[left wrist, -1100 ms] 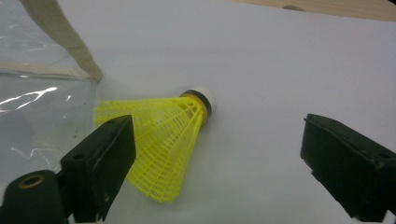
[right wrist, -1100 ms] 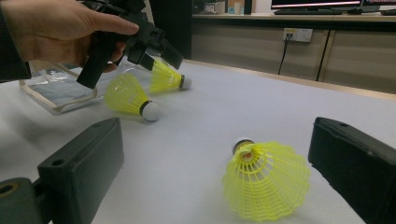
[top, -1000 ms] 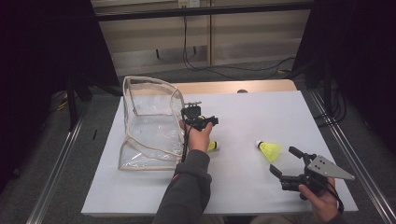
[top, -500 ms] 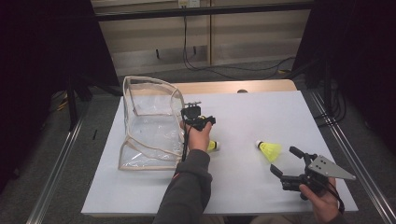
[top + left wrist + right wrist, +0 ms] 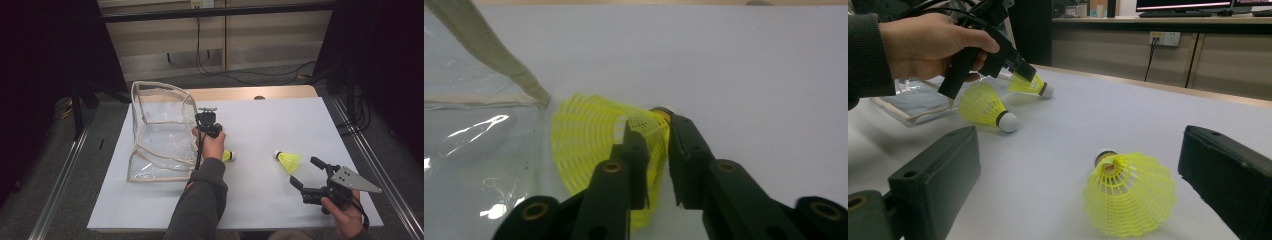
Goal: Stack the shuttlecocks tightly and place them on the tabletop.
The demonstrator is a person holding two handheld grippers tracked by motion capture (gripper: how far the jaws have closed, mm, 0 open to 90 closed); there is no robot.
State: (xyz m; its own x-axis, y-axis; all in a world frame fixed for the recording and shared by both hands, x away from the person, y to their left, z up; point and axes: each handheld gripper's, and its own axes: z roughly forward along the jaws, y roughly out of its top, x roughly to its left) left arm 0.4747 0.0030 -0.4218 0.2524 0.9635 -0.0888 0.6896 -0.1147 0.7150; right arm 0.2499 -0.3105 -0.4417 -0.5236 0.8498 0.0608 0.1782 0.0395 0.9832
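Three yellow shuttlecocks lie before us on the white table (image 5: pixel 260 195). Nearest, at the right, our right gripper (image 5: pixel 306 172) hovers with jaws spread wide, one shuttlecock (image 5: pixel 287 160) just beyond it. Farther left, our left gripper (image 5: pixel 659 145) pinches the netted skirt of a second shuttlecock (image 5: pixel 589 135), just beside the clear bag (image 5: pixel 160 132); a third (image 5: pixel 985 106) rests near it.

Three yellow shuttlecocks (image 5: pixel 1129 200), one clear bag (image 5: pixel 160 132), two tools (image 5: pixel 306 173), one table (image 5: pixel 260 115)
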